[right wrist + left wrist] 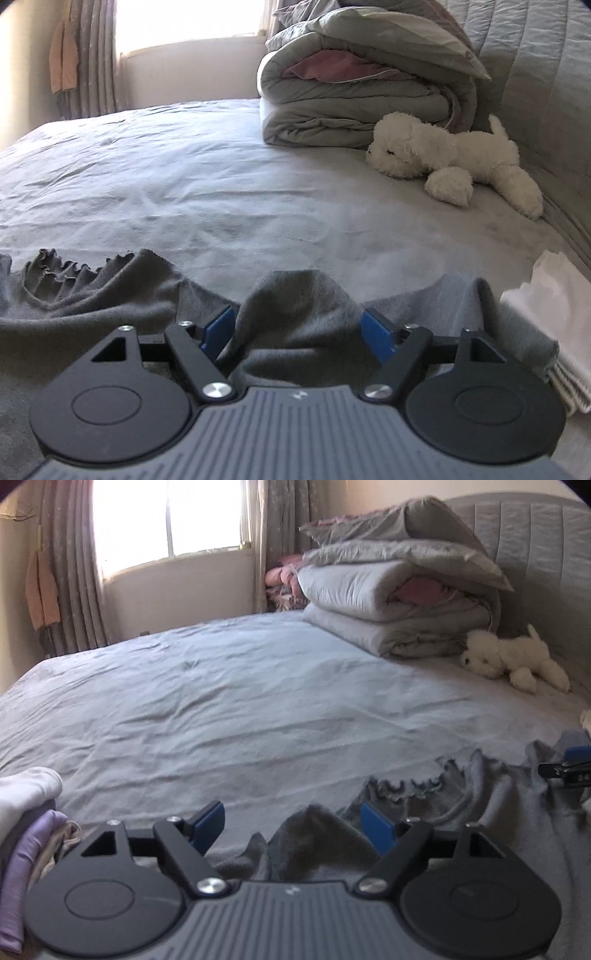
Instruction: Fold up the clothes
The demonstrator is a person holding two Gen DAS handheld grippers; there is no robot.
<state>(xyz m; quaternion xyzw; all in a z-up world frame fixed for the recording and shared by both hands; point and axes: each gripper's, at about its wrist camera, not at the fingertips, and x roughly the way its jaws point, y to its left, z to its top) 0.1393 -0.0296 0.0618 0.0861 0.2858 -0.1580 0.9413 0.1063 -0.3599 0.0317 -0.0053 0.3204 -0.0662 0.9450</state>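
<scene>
A dark grey garment with a frilled neckline [461,812] [110,295] lies crumpled on the near part of a pale blue bed sheet [240,701] [184,184]. My left gripper [293,825] stands wide open, and a raised fold of the grey cloth sits between its blue pads [208,825] without being pinched. In the right wrist view my right gripper [299,334] is also wide open over a hump of the same garment, which fills the gap loosely. The right gripper's tip [569,764] shows at the right edge of the left wrist view.
Folded white and lilac clothes [22,849] lie at the near left, and a folded white cloth [554,314] at the near right. A white plush dog [454,158] and stacked grey duvets [362,88] sit by the padded headboard [546,74]. A curtained window [166,517] is beyond.
</scene>
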